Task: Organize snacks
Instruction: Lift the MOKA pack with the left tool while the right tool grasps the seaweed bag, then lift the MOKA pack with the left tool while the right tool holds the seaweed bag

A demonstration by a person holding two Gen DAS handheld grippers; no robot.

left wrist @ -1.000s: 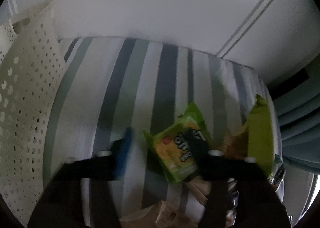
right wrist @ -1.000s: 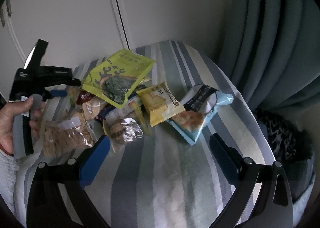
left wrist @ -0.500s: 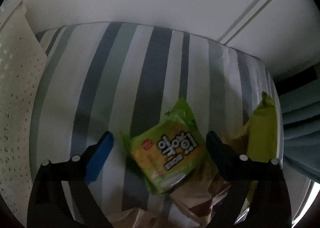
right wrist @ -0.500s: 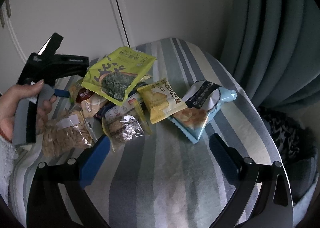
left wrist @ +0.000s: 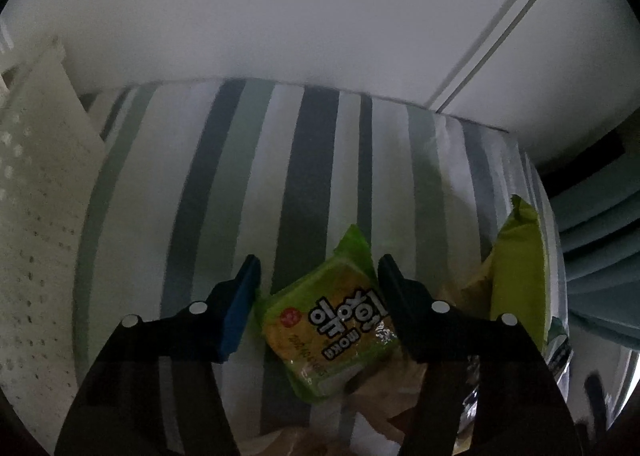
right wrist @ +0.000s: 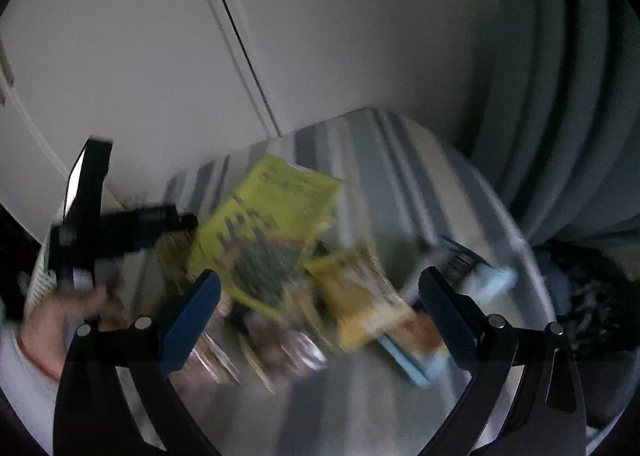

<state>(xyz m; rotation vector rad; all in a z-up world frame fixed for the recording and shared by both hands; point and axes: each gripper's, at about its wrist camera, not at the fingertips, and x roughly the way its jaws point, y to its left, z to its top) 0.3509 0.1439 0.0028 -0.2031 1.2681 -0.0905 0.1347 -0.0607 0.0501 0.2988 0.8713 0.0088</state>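
Left gripper (left wrist: 318, 276) spread either side of green packet (left wrist: 328, 326), ready to pinch for white basket (left wrist: 38, 223); right gripper (right wrist: 320, 296) spread wide, empty.

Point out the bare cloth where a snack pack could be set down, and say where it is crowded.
Bare striped cloth lies between the white perforated basket on the left and the green-yellow snack pack, back to the wall. The near strip of cloth in the right wrist view also looks free, though blurred. Crowded: the snack pile between the left tool and right tool.
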